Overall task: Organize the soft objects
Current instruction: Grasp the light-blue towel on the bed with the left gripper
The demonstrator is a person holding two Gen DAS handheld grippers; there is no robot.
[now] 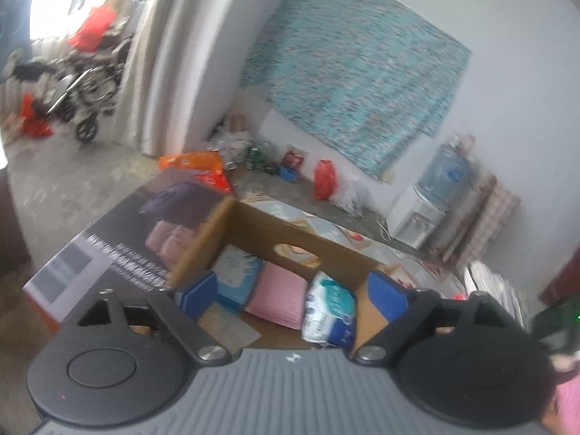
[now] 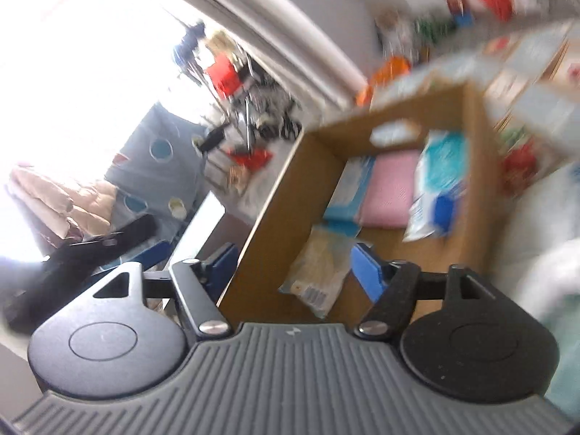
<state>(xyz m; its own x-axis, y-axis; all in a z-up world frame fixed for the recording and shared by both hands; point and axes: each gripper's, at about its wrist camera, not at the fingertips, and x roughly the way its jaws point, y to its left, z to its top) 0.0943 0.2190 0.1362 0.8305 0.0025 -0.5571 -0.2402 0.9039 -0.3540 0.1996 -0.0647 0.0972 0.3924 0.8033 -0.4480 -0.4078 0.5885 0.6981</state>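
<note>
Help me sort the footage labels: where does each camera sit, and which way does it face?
Left wrist: on the left gripper, looking down into the cardboard box; blue fingers apart, nothing between.
Right wrist: on the right gripper, facing the box from its side; fingers apart, blurred.
Shared: the box, the pink pack.

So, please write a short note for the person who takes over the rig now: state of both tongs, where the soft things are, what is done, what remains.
Left tongs: open, empty, above the cardboard box.
Right tongs: open, empty, straddling the box's near left wall.
In the box: light blue pack, pink pad and white-and-teal pack side by side along the far wall; a clear yellowish packet lies flat in front.
Done: four soft items boxed.
Left: the blurred views show no other soft item; look around before continuing.
</note>
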